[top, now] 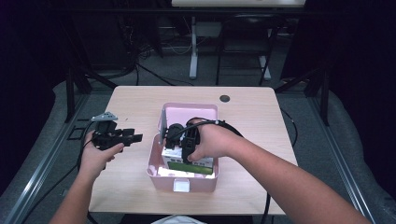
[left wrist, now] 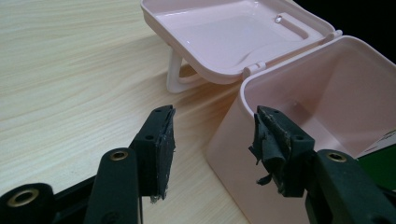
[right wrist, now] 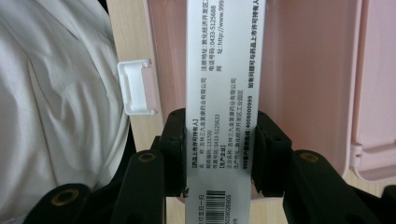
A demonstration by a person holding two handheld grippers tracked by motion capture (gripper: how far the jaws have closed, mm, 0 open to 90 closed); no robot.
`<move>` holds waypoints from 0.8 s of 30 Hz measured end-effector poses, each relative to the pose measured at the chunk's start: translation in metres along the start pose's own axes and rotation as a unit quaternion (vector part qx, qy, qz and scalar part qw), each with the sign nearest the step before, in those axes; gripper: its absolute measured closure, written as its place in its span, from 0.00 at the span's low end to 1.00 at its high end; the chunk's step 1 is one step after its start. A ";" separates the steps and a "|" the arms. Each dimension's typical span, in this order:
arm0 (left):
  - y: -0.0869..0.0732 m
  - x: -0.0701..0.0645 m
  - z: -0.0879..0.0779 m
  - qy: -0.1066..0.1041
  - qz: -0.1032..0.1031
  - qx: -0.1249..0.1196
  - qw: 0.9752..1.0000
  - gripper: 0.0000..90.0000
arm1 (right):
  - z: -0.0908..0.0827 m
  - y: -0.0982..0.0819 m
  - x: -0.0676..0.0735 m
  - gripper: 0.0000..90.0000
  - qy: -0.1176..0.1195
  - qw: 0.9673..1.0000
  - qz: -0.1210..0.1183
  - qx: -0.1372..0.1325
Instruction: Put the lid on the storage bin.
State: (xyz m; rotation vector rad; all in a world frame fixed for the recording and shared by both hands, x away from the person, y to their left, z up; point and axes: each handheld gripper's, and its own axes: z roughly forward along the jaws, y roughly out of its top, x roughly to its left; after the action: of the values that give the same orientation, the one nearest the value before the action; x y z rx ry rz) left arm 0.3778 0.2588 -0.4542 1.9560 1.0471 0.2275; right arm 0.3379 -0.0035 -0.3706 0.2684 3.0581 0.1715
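Observation:
A pink plastic box (top: 154, 175) stands open at the table's middle, its lid (top: 189, 112) laid back behind it. My right gripper (top: 180, 140) reaches down into the box and is shut on a white and green carton (top: 196, 165). In the right gripper view the carton's white printed side (right wrist: 224, 70) runs up between the two pads, which press on both its edges, with the box's pink inside (right wrist: 303, 70) behind. My left gripper (top: 133, 137) hovers left of the box, jaws open and empty. In the left gripper view (left wrist: 212, 149) its pads frame the box's near corner (left wrist: 233, 135).
The white latch (top: 181, 185) sits on the box's front wall, toward the person. A round grommet hole (top: 224, 98) lies at the table's far edge. Bare wood spreads left of the box. Table legs, cables and dark floor lie beyond the table.

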 end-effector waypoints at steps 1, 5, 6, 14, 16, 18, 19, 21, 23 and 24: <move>0.000 0.000 0.000 0.000 0.000 0.001 1.000 0.53 | 0.002 0.001 0.000 0.69 0.003 1.000 0.001 -0.001; 0.000 0.000 0.000 0.000 -0.002 0.000 1.000 0.53 | 0.008 0.002 0.001 0.69 0.010 1.000 -0.003 0.001; 0.000 0.001 0.000 0.001 -0.002 0.000 1.000 0.53 | 0.009 0.003 0.001 0.69 0.011 1.000 -0.004 0.003; 0.000 0.000 0.001 0.001 -0.002 0.001 1.000 0.53 | 0.020 -0.001 0.003 0.69 0.018 1.000 -0.014 0.009; -0.001 0.000 0.001 0.001 -0.003 0.001 1.000 0.53 | 0.022 -0.002 0.004 0.69 0.020 1.000 -0.018 0.008; -0.001 0.000 0.001 0.002 -0.003 0.001 1.000 0.53 | 0.024 -0.003 0.005 0.69 0.023 1.000 -0.017 0.003; -0.001 0.000 0.001 0.002 -0.003 0.001 1.000 0.53 | 0.024 -0.003 0.005 0.69 0.023 1.000 -0.017 0.003; -0.001 0.000 0.001 0.002 -0.003 0.000 1.000 0.53 | 0.028 -0.004 0.005 0.69 0.025 0.999 -0.021 0.003; -0.001 0.000 0.001 0.002 -0.003 0.001 1.000 0.53 | 0.031 -0.004 0.006 0.69 0.028 0.999 -0.023 0.007; -0.001 0.000 0.002 0.002 -0.003 0.001 1.000 0.53 | 0.032 -0.005 0.006 0.69 0.028 0.999 -0.024 0.008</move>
State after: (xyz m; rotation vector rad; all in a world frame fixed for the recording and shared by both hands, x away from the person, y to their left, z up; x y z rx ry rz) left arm 0.3783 0.2582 -0.4558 1.9545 1.0564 0.2276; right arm 0.3336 -0.0035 -0.4033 0.1956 3.1192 0.1561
